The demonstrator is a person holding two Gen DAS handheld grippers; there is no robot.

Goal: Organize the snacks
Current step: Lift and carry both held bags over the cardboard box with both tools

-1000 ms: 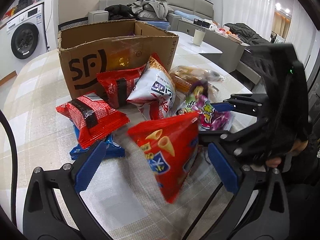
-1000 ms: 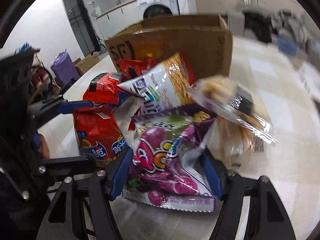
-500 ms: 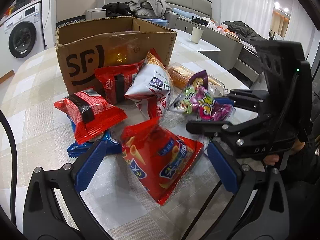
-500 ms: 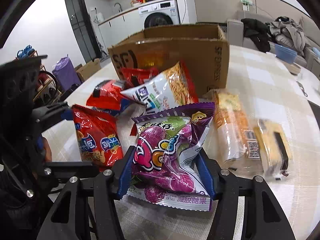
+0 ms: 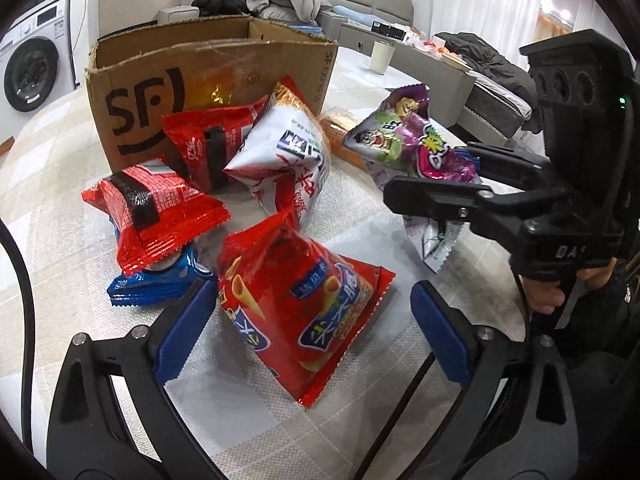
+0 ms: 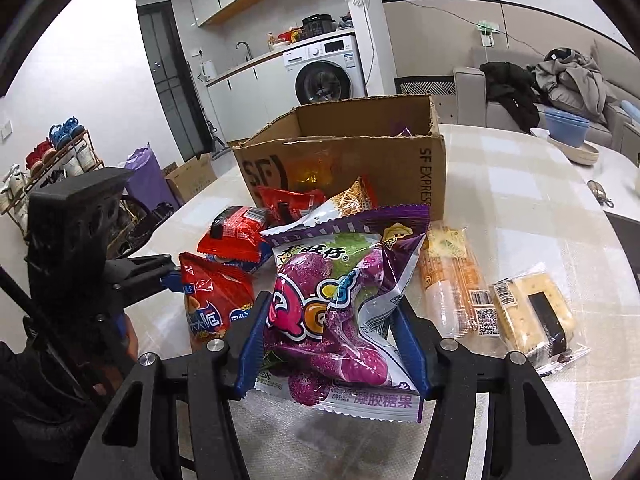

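Note:
My right gripper (image 6: 334, 340) is shut on a purple gummy candy bag (image 6: 344, 300) and holds it above the table; the bag also shows in the left wrist view (image 5: 416, 152). My left gripper (image 5: 312, 328) is open, its blue pads on either side of a red cone-snack bag (image 5: 296, 316) that lies on the table, untouched. An open cardboard box (image 5: 208, 80) marked SF stands behind the pile, also in the right wrist view (image 6: 360, 168). Red packets (image 5: 152, 216), a white noodle-snack bag (image 5: 288, 160) and a blue packet (image 5: 156, 284) lie before it.
A clear pack of orange sticks (image 6: 452, 280) and a wrapped yellow cake (image 6: 536, 312) lie right of the pile. A blue bowl (image 6: 568, 130) sits at the table's far right. A white cup (image 5: 380, 56) stands beyond the box.
The red cone-snack bag dropped out of my left gripper's grasp area and settled flat on the table. My right gripper lifted the purple candy bag higher, away from the pile.

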